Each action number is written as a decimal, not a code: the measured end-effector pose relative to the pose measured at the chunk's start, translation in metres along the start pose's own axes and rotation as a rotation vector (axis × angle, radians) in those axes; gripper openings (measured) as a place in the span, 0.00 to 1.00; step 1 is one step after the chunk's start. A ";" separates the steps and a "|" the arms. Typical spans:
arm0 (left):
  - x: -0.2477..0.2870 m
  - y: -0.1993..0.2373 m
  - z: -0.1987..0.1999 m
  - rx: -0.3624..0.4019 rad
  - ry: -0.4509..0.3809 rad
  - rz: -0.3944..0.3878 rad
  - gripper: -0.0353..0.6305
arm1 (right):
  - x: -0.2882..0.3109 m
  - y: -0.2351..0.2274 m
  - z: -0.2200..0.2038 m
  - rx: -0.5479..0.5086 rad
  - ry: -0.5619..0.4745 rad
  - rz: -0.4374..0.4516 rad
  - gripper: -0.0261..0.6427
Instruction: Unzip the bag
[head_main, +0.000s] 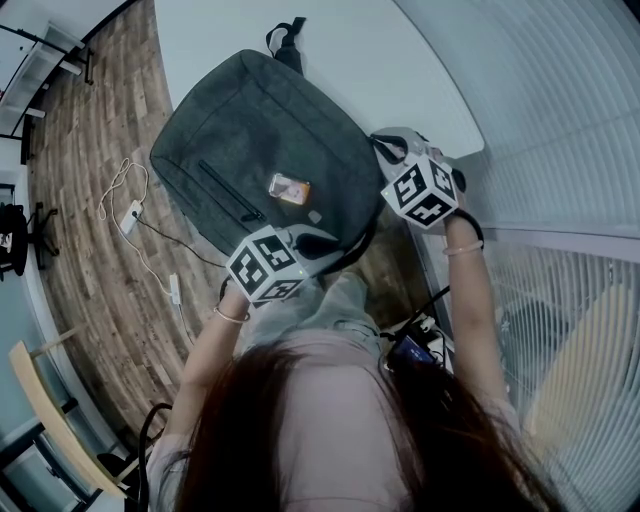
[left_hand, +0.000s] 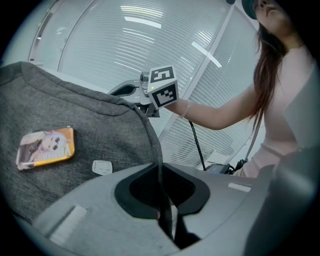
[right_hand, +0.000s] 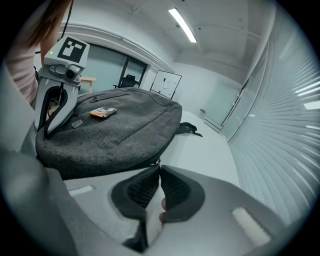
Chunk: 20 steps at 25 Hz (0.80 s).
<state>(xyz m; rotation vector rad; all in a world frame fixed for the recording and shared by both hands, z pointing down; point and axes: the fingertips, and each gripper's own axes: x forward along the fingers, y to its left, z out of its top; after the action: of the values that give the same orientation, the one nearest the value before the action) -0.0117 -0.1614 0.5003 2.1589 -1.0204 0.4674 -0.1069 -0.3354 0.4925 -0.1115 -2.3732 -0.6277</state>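
Note:
A dark grey fabric bag (head_main: 260, 140) lies flat on a white table (head_main: 350, 60), with an orange picture card (head_main: 290, 188) on its face. My left gripper (head_main: 315, 243) is at the bag's near corner. In the left gripper view it (left_hand: 161, 170) is shut on the bag's edge seam (left_hand: 156, 150), which runs down between the jaws. My right gripper (head_main: 380, 142) is at the bag's right side. In the right gripper view it (right_hand: 159, 167) is shut, tips together on a small zipper pull (right_hand: 158, 161) at the bag's side seam (right_hand: 125, 167).
A black strap (head_main: 285, 45) sticks out from the bag's far end. White cables and a power adapter (head_main: 130, 215) lie on the wooden floor to the left. Slatted blinds (head_main: 560, 120) run along the right. The table edge is just right of the bag.

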 end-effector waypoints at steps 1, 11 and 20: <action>0.000 0.000 0.000 -0.001 0.001 -0.003 0.11 | 0.001 -0.001 0.001 -0.002 0.003 0.006 0.06; 0.001 -0.002 0.000 -0.001 0.008 -0.021 0.10 | 0.010 -0.007 0.005 -0.029 0.035 0.064 0.06; 0.004 -0.002 0.002 -0.009 0.019 -0.039 0.10 | 0.014 -0.014 0.009 0.004 0.029 0.084 0.07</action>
<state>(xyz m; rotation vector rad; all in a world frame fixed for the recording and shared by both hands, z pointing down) -0.0077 -0.1642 0.5003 2.1585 -0.9671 0.4635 -0.1265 -0.3449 0.4902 -0.1981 -2.3284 -0.5801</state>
